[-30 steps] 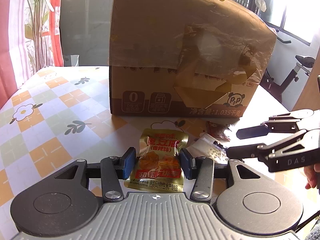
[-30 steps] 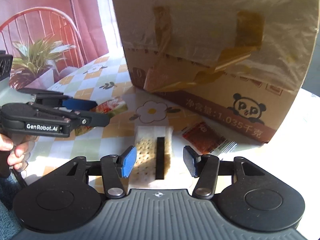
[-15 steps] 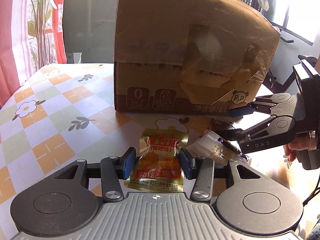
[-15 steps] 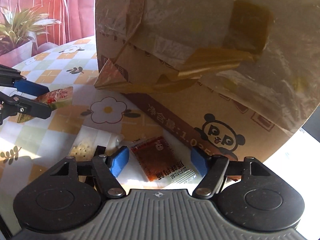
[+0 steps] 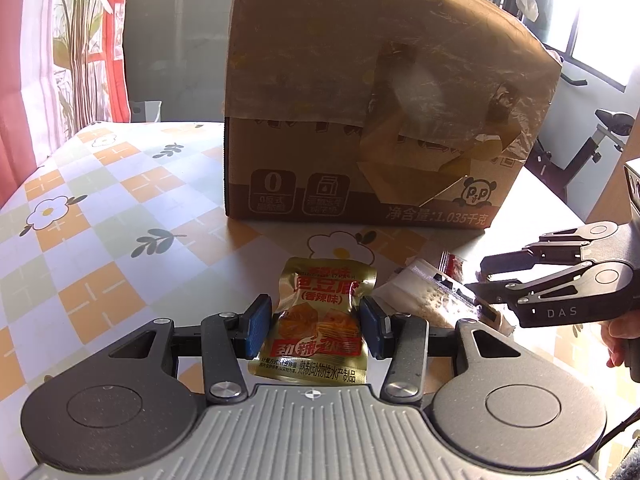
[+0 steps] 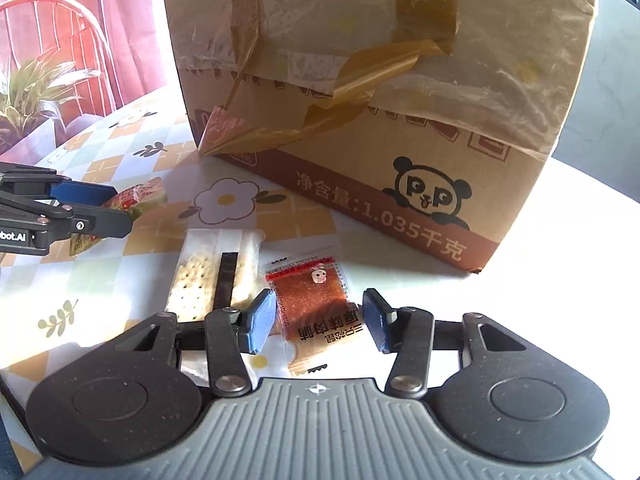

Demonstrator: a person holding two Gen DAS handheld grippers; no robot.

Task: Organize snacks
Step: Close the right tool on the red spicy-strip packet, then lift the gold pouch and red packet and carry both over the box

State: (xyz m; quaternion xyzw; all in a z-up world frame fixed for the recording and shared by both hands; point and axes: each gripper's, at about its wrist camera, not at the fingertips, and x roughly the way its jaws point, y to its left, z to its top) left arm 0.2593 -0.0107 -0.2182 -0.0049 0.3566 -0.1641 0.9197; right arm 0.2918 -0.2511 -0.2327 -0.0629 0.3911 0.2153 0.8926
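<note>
Strong daylight pours in from the window (image 5: 592, 28) at the upper right of the left wrist view, which is blown out to white. The table (image 5: 100, 216) glares hard near the box's right end, nearly washing out the pattern there. The cardboard box (image 6: 400, 80) has shiny tape catching the light. Shadows are crisp and dark. Fisheye bends everything at the edges and the corners go black. Focus is decent, slightly soft far back.

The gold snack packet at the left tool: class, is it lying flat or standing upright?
Lying flat. The gold snack packet rests face up on the tablecloth, printed front showing, between the left tool's pads.
</note>
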